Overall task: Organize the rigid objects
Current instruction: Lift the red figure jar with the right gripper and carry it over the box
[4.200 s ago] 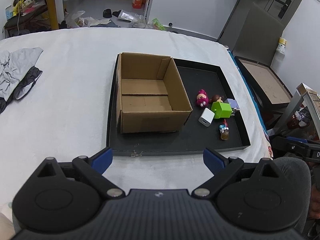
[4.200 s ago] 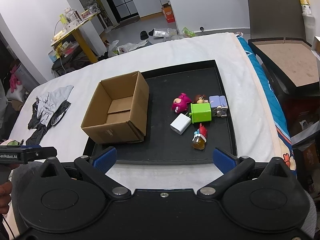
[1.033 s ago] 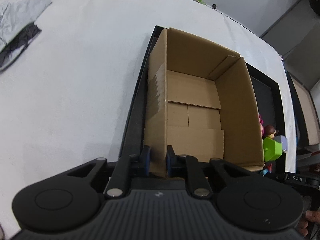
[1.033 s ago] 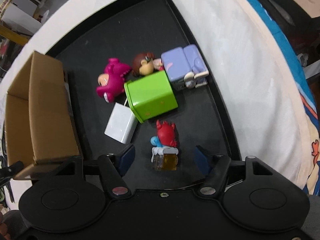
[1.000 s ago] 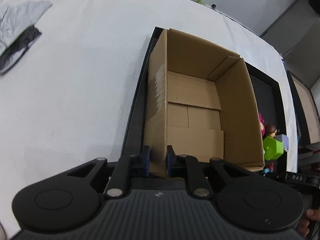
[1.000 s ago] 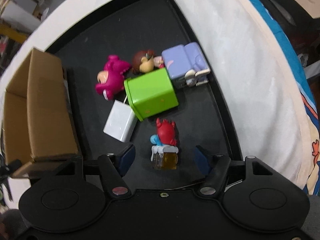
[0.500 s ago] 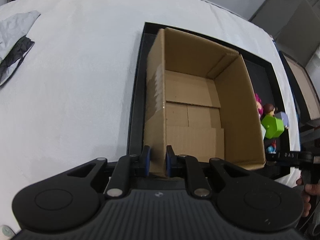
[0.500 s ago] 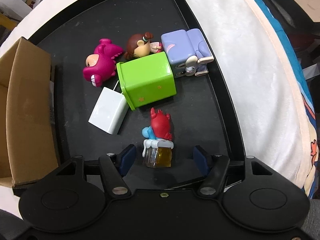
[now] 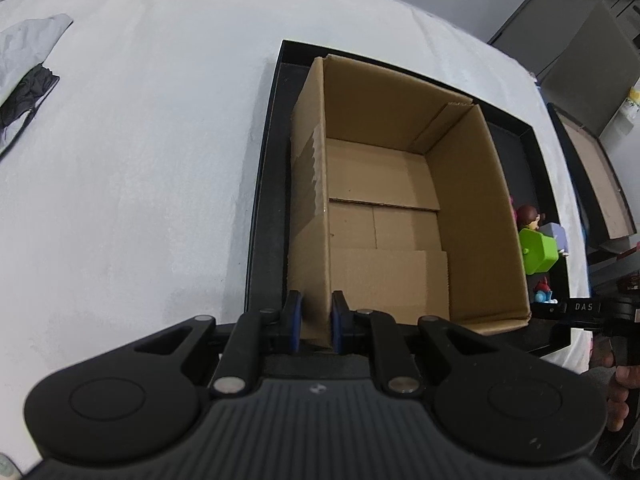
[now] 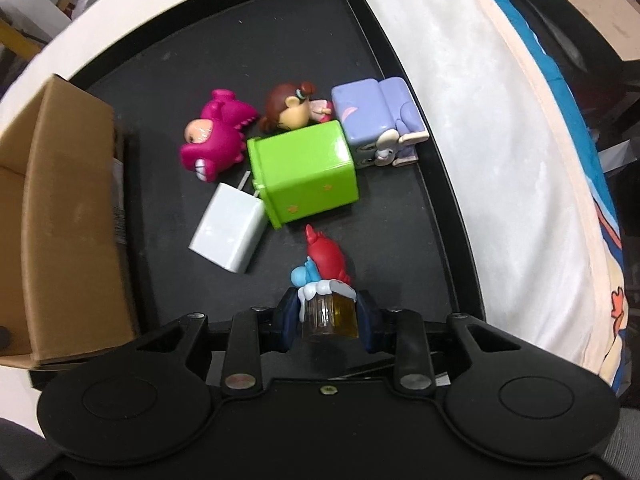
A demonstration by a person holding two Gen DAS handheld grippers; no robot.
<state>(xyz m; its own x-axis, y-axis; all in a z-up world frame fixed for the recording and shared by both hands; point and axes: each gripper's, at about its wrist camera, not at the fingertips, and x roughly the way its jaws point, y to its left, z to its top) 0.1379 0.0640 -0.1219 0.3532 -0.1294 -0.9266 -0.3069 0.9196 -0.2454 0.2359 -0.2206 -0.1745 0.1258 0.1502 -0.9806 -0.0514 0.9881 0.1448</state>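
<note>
Low in the frame, our right gripper (image 10: 328, 316) had just closed on the red-and-blue figurine (image 10: 325, 266) on the black tray (image 10: 404, 80); our left gripper (image 9: 313, 320) clamped the cardboard box (image 9: 404, 200) wall. Next, we judged, lift and box it.

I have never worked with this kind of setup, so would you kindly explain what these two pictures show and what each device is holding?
A person holds a two-finger gripper in each hand, each with a forward-looking camera. The left view shows the left gripper clamped on the near wall of an empty cardboard box, which stands in a black tray on a white cover. The right view shows the right gripper, its jaws just closed on a red-and-blue figurine on an amber base. Beside it lie a green box, a white charger and other toys.
</note>
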